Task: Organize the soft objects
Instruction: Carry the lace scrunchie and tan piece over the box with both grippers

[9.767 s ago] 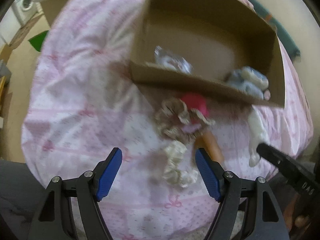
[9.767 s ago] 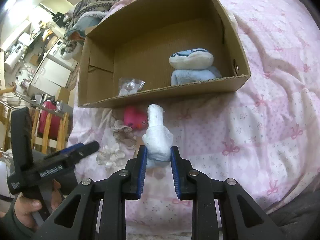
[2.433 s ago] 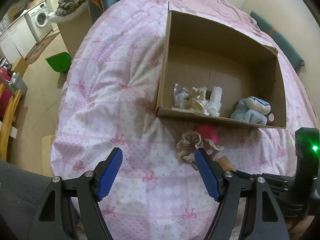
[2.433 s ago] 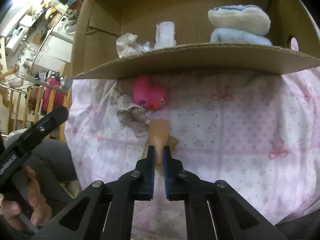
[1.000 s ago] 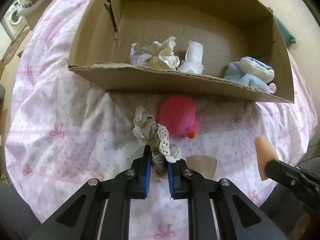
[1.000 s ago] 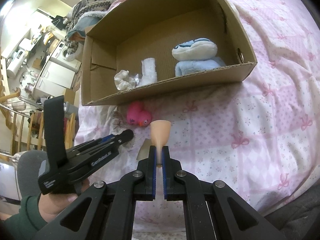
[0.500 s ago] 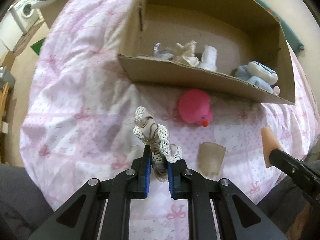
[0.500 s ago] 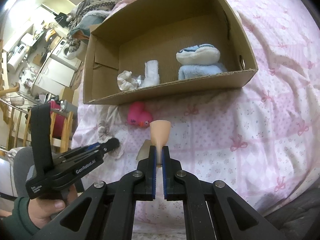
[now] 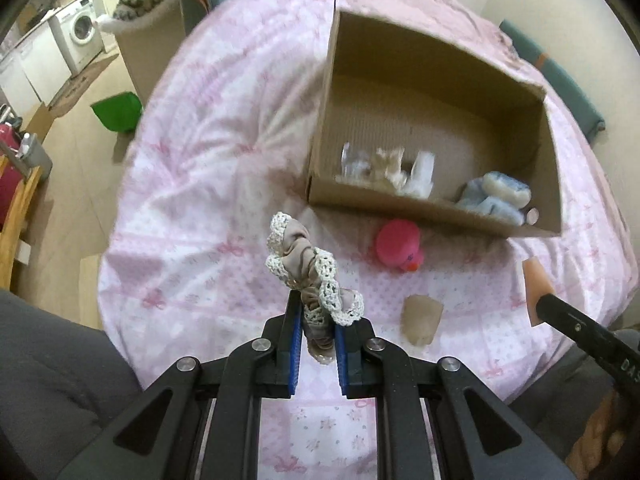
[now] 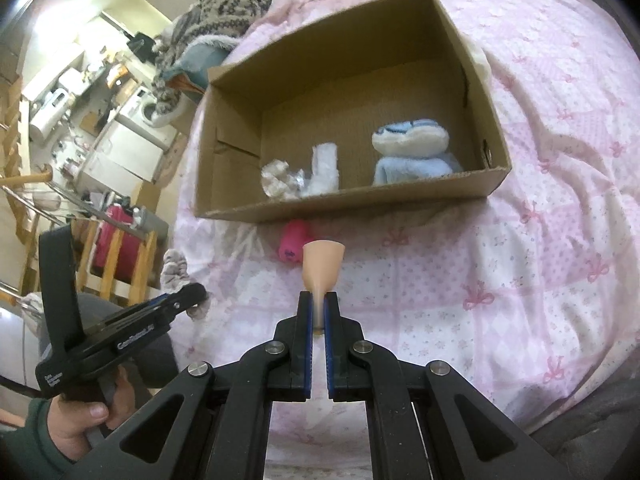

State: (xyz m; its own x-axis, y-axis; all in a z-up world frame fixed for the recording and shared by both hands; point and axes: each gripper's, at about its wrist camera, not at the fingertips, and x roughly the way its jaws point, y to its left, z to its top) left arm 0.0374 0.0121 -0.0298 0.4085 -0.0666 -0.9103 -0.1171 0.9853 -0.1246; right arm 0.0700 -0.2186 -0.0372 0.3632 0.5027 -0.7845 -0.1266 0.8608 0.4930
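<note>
My left gripper (image 9: 316, 322) is shut on a beige lace-trimmed scrunchie (image 9: 304, 268), held up above the pink bedspread (image 9: 208, 184). My right gripper (image 10: 319, 312) is shut on a peach sponge wedge (image 10: 322, 266), also seen at the right edge of the left wrist view as the sponge wedge (image 9: 536, 288). The cardboard box (image 9: 436, 208) lies ahead and holds a blue plush toy (image 10: 412, 148), a white roll (image 10: 325, 168) and a cream scrunchie (image 10: 276, 178). A pink rubber duck (image 9: 400, 244) sits on the bed just before the box's near wall.
A tan piece (image 9: 422, 318) lies on the bedspread between duck and right gripper. A person's hand (image 10: 80, 412) holds the left gripper's handle. Knit clothes (image 10: 224, 4) are piled beyond the box. A green bin (image 9: 118, 112) and a washing machine (image 9: 82, 36) stand on the floor at left.
My left gripper has risen with the beige scrunchie, so the box and duck look farther off. My right gripper has lifted slightly with the sponge wedge.
</note>
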